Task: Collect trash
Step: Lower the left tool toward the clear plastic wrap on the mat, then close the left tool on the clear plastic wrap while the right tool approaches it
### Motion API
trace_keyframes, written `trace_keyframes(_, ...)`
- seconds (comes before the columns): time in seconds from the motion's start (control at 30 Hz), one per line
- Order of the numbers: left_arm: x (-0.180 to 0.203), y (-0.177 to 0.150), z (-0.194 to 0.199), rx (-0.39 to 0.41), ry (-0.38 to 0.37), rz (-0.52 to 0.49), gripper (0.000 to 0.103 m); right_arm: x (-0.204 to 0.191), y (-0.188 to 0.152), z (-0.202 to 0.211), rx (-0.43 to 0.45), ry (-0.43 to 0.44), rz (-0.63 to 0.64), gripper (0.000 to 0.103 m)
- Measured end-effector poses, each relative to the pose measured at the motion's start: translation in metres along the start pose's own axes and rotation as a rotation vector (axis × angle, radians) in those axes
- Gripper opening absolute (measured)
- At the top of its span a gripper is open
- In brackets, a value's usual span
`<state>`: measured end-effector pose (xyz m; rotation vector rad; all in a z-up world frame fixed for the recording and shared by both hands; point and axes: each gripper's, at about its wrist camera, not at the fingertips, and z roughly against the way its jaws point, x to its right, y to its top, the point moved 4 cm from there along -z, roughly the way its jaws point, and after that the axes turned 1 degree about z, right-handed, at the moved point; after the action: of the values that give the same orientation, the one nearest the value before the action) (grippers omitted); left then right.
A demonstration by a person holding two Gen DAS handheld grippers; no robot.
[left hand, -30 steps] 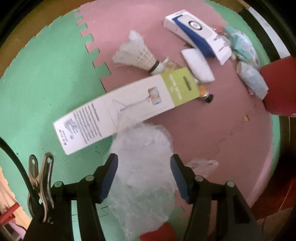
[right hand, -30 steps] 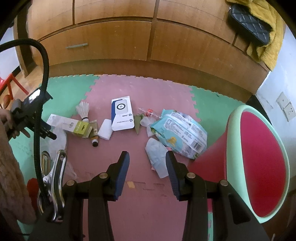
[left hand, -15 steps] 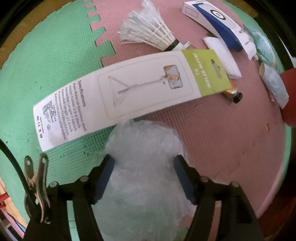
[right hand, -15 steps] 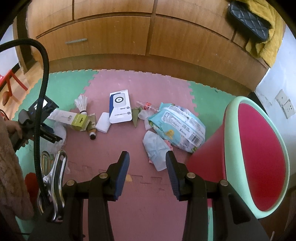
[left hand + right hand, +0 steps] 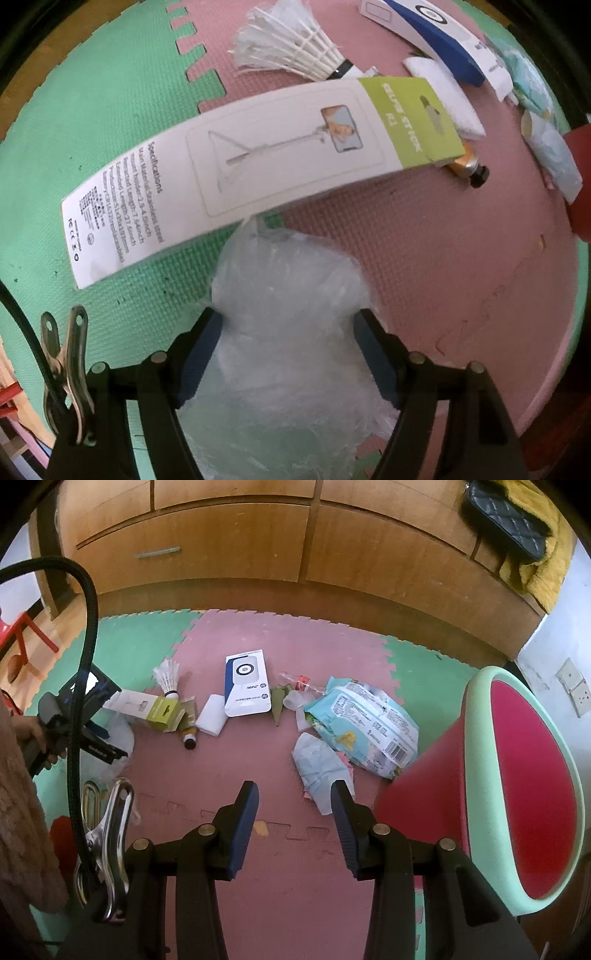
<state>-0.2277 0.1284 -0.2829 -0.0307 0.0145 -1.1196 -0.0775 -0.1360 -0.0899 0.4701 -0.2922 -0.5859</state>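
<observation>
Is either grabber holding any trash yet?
Not yet. The left gripper is wide open around the crumpled plastic bag; the right gripper is empty.

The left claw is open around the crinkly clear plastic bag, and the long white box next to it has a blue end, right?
Almost. The left wrist view shows the long white box has a green end, not blue. The left claw is open around the clear plastic bag.

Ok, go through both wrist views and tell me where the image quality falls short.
Left wrist view: heavy fisheye bending of the long white box; the clear plastic bag between the left gripper fingers is soft and hazy; dark vignette in the corners. Right wrist view: sharper, even light, though the cabinet edges bow and the red chair stretches at the rim.
</observation>
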Motion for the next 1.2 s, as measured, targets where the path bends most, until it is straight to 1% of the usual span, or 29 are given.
trace_keyframes(0.1, 0.005, 0.000, -0.004, -0.004, 0.016, 0.012, 0.084, -0.002, 0.000, -0.003, -0.007, 0.011, -0.005, 0.042)
trace_keyframes(0.17, 0.010, 0.002, -0.005, 0.003, 0.022, 0.009, 0.083, -0.003, -0.001, -0.004, -0.015, 0.015, -0.001, 0.042)
trace_keyframes(0.23, 0.023, 0.001, 0.002, 0.032, 0.018, -0.027, 0.073, -0.004, -0.002, -0.005, -0.021, 0.012, 0.004, 0.042)
trace_keyframes(0.27, 0.028, 0.001, 0.005, 0.050, 0.007, -0.051, 0.063, -0.005, -0.003, -0.005, -0.024, 0.010, 0.004, 0.042)
trace_keyframes(0.3, 0.036, 0.001, 0.008, 0.065, -0.018, -0.081, 0.054, -0.004, -0.003, -0.006, -0.026, 0.010, 0.001, 0.042)
trace_keyframes(0.37, 0.056, 0.003, 0.012, 0.073, -0.078, -0.141, 0.046, -0.004, -0.002, -0.007, -0.029, 0.012, -0.004, 0.042)
trace_keyframes(0.43, 0.075, 0.008, 0.013, 0.084, -0.122, -0.196, 0.037, -0.004, -0.002, -0.008, -0.034, 0.013, -0.007, 0.042)
trace_keyframes(0.5, 0.093, 0.013, 0.016, 0.089, -0.176, -0.232, 0.023, -0.005, -0.002, -0.008, -0.040, 0.011, -0.004, 0.042)
trace_keyframes(0.53, 0.103, 0.016, 0.017, 0.084, -0.215, -0.241, 0.022, -0.006, -0.002, -0.009, -0.042, 0.010, -0.001, 0.042)
trace_keyframes(0.63, 0.123, 0.020, 0.024, 0.080, -0.291, -0.274, 0.022, -0.006, -0.004, -0.012, -0.052, 0.010, 0.002, 0.042)
trace_keyframes(0.7, 0.131, 0.022, 0.032, 0.073, -0.328, -0.289, 0.026, -0.007, -0.005, -0.013, -0.056, 0.011, 0.000, 0.042)
trace_keyframes(0.83, 0.128, 0.029, 0.054, 0.071, -0.391, -0.284, 0.030, -0.005, -0.007, -0.020, -0.073, 0.026, -0.015, 0.042)
trace_keyframes(0.93, 0.107, 0.029, 0.069, 0.094, -0.385, -0.292, 0.034, -0.010, -0.006, -0.026, -0.086, 0.057, -0.032, 0.042)
trace_keyframes(1.03, 0.091, 0.029, 0.078, 0.127, -0.337, -0.304, 0.035, -0.022, -0.004, -0.037, -0.109, 0.107, -0.031, 0.042)
trace_keyframes(1.1, 0.081, 0.029, 0.078, 0.124, -0.332, -0.285, 0.035, -0.038, -0.001, -0.052, -0.132, 0.175, -0.044, 0.042)
trace_keyframes(1.2, 0.069, 0.024, 0.066, 0.084, -0.355, -0.237, 0.035, -0.065, 0.000, -0.078, -0.177, 0.281, -0.084, 0.042)
